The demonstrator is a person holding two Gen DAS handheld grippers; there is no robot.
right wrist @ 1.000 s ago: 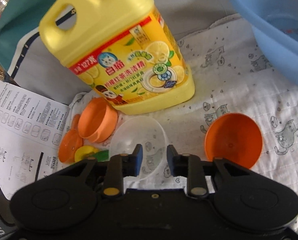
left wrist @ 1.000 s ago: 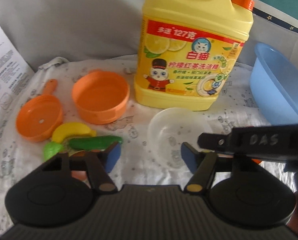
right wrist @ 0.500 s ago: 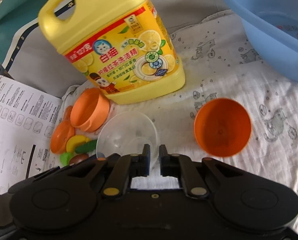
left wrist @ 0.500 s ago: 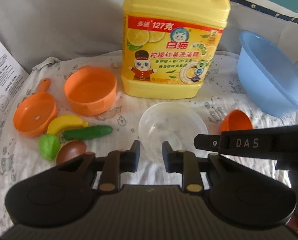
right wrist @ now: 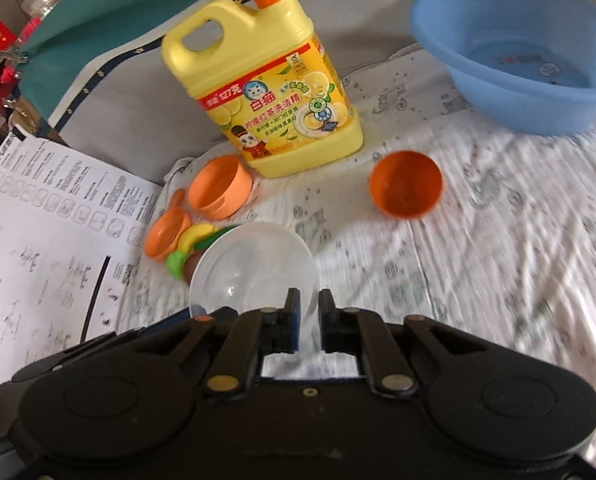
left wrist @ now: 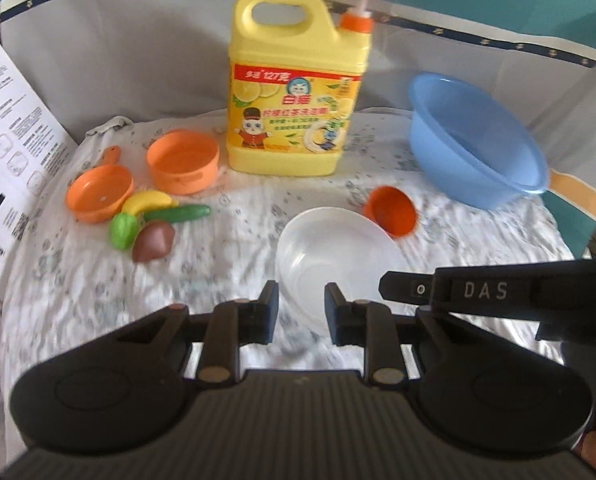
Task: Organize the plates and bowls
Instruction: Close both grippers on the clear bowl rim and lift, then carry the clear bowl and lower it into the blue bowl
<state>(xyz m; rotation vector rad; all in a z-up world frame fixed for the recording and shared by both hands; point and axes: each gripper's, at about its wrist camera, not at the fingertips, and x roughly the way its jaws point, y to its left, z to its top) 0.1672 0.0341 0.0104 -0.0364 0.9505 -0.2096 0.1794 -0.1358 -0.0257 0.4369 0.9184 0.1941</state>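
Both tools grip the clear bowl's near rim: the left tool narrow with the rim between its fingers, the right tool nearly closed on it. The bowl hangs tilted above the cloth, near the orange bowl.

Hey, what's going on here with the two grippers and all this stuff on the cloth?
A person is holding the clear bowl with both grippers: the right gripper is pinched on its near rim, and the left gripper grips the rim from its side. A small orange bowl lies on the cloth between the yellow detergent jug and the blue basin. Toy fruit and orange toy pans sit off to the side.
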